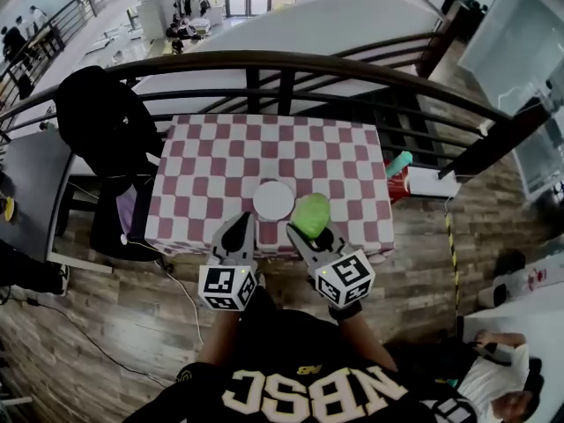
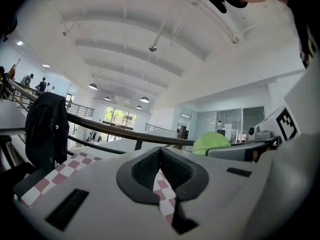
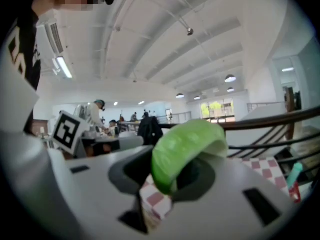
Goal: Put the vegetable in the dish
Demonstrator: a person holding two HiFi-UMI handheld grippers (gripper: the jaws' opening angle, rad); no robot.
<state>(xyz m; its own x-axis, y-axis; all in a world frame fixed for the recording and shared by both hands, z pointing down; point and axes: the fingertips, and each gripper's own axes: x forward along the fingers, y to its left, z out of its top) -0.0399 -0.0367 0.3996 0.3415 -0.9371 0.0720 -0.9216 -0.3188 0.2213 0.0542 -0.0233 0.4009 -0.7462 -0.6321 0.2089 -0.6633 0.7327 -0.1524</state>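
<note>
A light green leafy vegetable (image 1: pixel 310 214) is clamped between the jaws of my right gripper (image 1: pixel 304 225), just right of the white dish (image 1: pixel 273 199) near the checkered table's front edge. In the right gripper view the vegetable (image 3: pixel 187 149) fills the gap between the pads, above the cloth. My left gripper (image 1: pixel 240 230) is shut and empty, its tips just below and left of the dish. The left gripper view shows its gripper (image 2: pixel 161 160) with the pads meeting, and the vegetable (image 2: pixel 216 143) off to the right.
The red-and-white checkered table (image 1: pixel 220 161) stands against a dark curved railing (image 1: pixel 291 64). A chair with a black jacket (image 1: pixel 106 130) is at the table's left. A red and teal object (image 1: pixel 398 176) sits past the table's right edge. Wooden floor lies around.
</note>
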